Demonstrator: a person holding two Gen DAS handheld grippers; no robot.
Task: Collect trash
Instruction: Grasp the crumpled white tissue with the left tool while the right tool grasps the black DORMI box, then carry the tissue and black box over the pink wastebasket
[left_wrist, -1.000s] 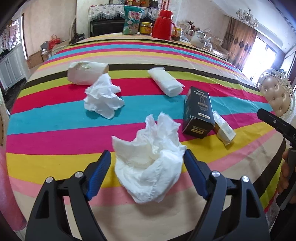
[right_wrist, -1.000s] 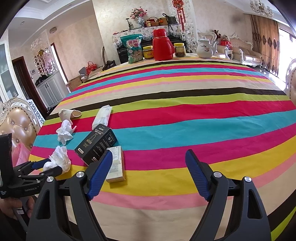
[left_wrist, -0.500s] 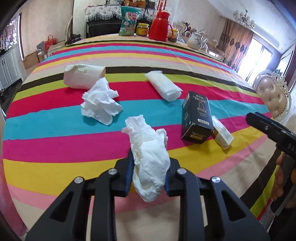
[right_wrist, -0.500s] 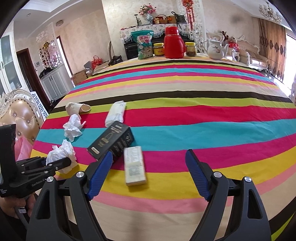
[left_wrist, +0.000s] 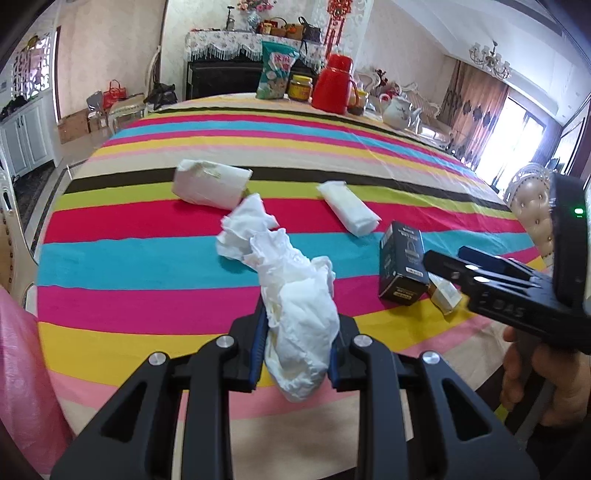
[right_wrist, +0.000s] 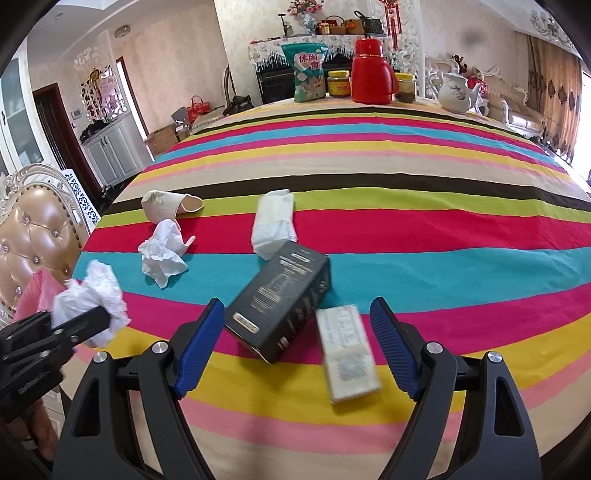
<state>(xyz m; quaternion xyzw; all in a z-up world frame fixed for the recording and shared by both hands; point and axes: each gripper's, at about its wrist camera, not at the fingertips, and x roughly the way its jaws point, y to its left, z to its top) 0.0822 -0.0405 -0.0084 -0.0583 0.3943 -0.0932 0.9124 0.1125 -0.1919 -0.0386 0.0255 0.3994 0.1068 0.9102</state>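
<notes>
Your left gripper (left_wrist: 297, 341) is clamped on the crumpled tissue (left_wrist: 301, 321), so carry it to what looks like a pink bag (left_wrist: 22, 384), while your right gripper (right_wrist: 297, 349), jaws wide and empty, lines up on the black box (right_wrist: 282, 302)

Crumpled white tissue (left_wrist: 299, 317), pinched aloft

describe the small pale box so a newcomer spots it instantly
On the striped tablecloth, look at the near edge, between the open right gripper fingers. The small pale box lies flat beside the black box; it is the only cream, printed carton, unlike the crumpled white tissues.
</notes>
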